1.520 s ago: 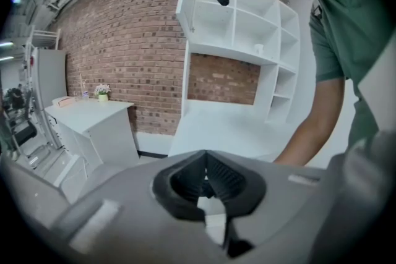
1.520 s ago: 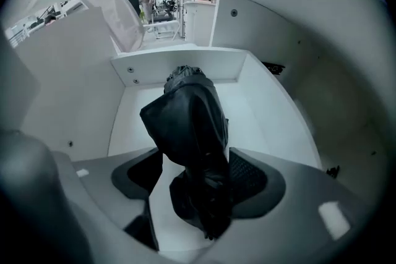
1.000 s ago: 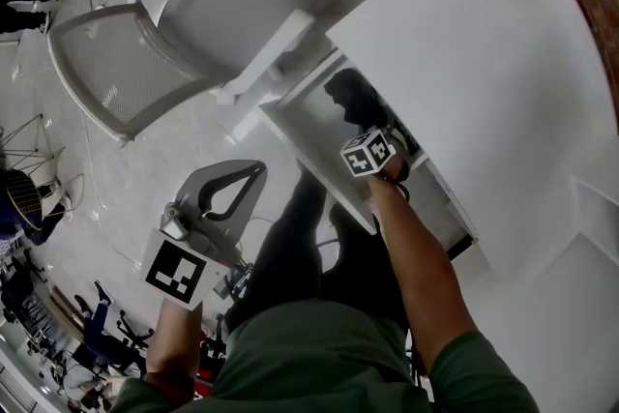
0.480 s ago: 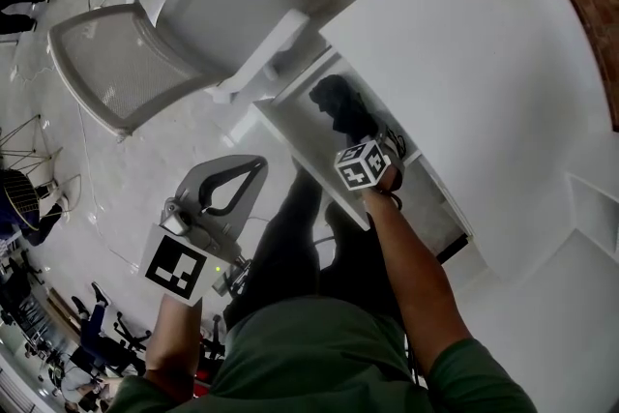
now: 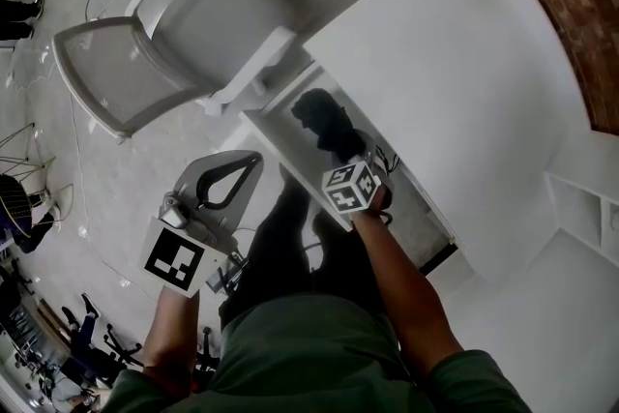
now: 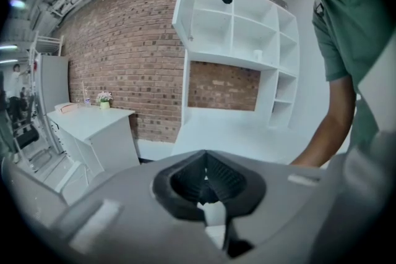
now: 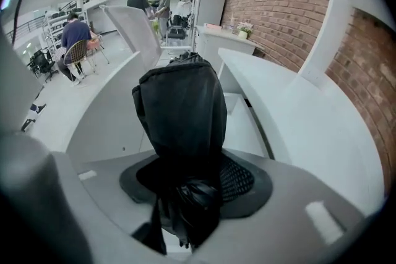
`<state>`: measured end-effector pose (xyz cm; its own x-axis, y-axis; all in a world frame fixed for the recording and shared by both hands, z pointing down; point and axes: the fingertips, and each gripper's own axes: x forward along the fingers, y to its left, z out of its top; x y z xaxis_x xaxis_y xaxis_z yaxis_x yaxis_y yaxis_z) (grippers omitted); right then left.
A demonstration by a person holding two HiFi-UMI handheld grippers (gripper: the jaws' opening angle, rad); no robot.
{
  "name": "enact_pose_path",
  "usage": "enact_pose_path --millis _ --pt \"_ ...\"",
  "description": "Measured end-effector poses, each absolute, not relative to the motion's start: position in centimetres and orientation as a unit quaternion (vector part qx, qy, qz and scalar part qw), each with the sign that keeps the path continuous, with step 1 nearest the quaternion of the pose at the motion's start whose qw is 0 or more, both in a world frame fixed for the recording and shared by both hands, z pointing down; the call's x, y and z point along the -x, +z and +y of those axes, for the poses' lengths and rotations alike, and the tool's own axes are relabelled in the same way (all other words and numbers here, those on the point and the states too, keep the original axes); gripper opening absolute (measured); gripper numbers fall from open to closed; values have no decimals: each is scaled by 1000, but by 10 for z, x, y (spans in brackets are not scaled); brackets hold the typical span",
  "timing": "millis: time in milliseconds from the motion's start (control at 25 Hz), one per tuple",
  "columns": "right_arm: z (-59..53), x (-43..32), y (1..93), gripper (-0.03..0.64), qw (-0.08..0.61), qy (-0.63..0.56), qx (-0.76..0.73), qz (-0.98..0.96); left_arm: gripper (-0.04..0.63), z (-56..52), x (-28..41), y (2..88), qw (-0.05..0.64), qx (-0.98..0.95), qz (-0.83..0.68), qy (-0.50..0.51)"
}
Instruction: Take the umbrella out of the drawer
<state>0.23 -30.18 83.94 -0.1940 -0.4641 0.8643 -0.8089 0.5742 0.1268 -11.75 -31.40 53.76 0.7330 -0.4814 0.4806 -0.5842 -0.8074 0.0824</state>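
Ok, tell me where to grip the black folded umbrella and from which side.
Grip the black folded umbrella by its bunched near end, coming down from above: the white desk drawer opens only upward, and the long, slim bundle can follow lengthwise. The right gripper has its fingers closed there.

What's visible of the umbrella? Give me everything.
The umbrella is folded, compact and black, in a soft, creased, fabric-looking sleeve. The right gripper is shut on its bunched near end. The rest juts away along the jaws, over the open white drawer. Whether its far end touches the drawer cannot be told.
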Motion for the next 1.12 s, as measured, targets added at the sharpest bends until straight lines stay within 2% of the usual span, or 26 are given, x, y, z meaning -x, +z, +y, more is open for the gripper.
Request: enact_pose_path --millis 640,1120 --pt "-281 -45 718 222 432 146 -433 -778 2 -303 82 483 72 -935 -284 201" --pt "-276 -132 657 222 423 141 -495 -745 2 -288 59 453 47 -942 -268 193"
